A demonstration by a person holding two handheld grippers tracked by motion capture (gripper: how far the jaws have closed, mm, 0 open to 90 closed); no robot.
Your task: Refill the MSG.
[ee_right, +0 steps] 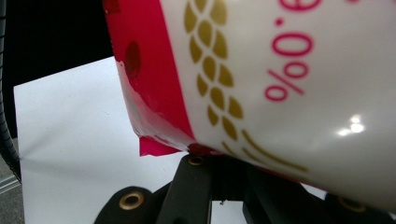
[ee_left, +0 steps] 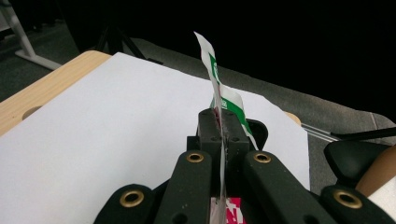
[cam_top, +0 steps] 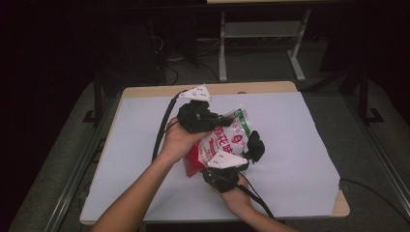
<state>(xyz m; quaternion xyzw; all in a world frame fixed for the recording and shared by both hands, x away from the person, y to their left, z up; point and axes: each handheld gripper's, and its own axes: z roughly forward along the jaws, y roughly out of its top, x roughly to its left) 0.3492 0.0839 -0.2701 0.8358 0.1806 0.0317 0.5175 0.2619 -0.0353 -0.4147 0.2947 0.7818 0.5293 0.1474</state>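
Left gripper clamped tight on green-striped edge of snack bag. Right gripper closed on bag's red side. Held above white sheet.

A wooden table stands in a dark room, most of its top covered by a white sheet that leaves a strip of bare wood along the far edge and at the corners. Behind it, on the grey floor, stands a white metal frame with a low shelf, and dark cables lie near it
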